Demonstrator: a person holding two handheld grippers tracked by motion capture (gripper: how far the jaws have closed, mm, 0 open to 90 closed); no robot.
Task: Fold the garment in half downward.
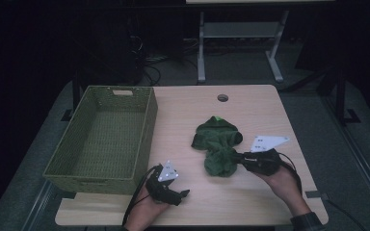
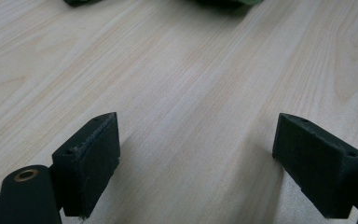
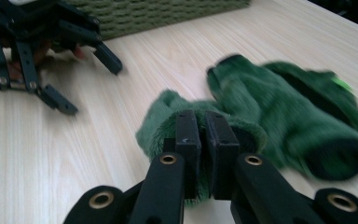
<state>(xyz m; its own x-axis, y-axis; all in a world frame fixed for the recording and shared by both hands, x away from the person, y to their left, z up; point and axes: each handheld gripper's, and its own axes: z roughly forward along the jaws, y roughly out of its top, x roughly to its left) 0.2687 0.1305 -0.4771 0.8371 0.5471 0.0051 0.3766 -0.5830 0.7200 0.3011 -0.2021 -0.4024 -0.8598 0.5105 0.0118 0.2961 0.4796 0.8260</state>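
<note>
The right gripper (image 3: 204,154) has its two black jaws pressed together on a fold of the green fleece garment (image 3: 279,121), with a thin ridge of pile squeezed up between the pads. From that pinch the cloth spreads away in a soft, crumpled heap: deep green, plush and fuzzy, with a rolled tube-like end at the far right of the right gripper view that looks like a sleeve or cuff, though blur there makes this uncertain. A small bright green patch shows near its far edge. In the high view the same garment (image 1: 218,146) lies bunched on the wooden table (image 1: 250,106), right of centre, and the right gripper (image 1: 244,159) meets its lower right side, held by the person's right hand (image 1: 283,182). The left gripper (image 2: 196,163) stands with its jaws wide apart over bare wood, holding nothing; in the high view it (image 1: 183,194) sits near the front edge of the table, well apart from the garment, in the left hand (image 1: 147,211). Just beside it, on the left part of the table, stands a woven green basket (image 1: 147,127).
</note>
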